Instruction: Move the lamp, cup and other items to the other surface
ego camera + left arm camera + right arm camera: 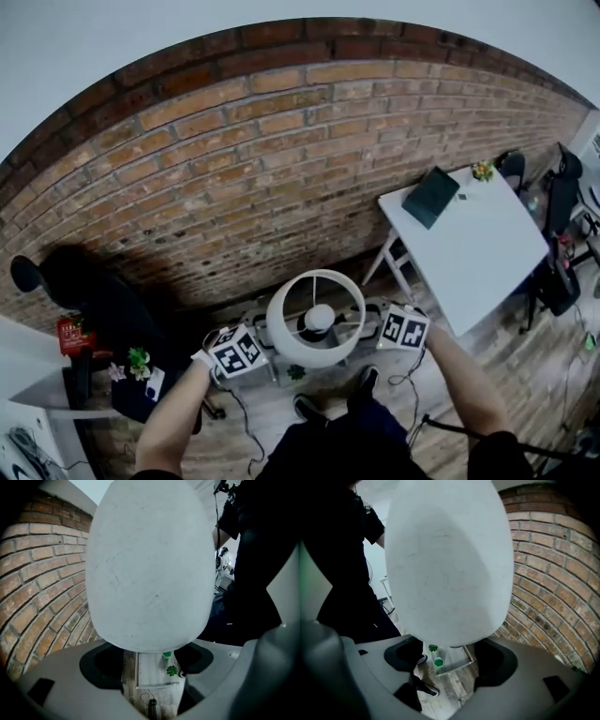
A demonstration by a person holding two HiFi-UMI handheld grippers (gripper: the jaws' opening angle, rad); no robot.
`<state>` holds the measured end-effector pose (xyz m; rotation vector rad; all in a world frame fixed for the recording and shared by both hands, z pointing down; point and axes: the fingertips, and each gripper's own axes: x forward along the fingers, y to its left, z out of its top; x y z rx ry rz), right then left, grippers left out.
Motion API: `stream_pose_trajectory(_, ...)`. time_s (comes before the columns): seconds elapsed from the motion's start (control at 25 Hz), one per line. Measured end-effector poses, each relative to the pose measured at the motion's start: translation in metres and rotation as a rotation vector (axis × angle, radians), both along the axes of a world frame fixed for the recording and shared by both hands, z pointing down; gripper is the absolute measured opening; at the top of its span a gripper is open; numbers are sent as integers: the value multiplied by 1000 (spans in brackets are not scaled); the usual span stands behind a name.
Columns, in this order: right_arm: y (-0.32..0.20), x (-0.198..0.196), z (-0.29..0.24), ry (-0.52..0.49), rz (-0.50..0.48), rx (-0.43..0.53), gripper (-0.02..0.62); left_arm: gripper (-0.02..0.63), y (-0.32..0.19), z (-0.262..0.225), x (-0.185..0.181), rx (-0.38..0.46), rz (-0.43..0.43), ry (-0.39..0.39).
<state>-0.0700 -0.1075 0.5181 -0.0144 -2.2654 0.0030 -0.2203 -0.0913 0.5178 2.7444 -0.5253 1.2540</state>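
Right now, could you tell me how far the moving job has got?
Nothing looks clearly finished: the white table holds only a dark book and a small plant. In hand: the lamp, its shade pressed between left gripper and right gripper, fingers apart. Left: the green cup on the low surface below.

Legible text: none. Marker cubes (236, 351): black-and-white square patterns only, no letters or numbers. Red item (70, 335), far left: print too small to read.
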Motion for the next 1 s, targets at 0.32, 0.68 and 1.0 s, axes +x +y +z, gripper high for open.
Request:
stream_pose_trajectory(0.32,-25,78,-32,-1,83,35,350,337,-38,-33,80,46,80,22)
stream_pose_trajectory(0.68,-69,203,-67,12,145,44,350,337,-92,-47,205,30,139,49)
stream_pose_trajectory(1.0,-108,313,-85,22,210,72,348,337,-141,-65,319,62,201,69)
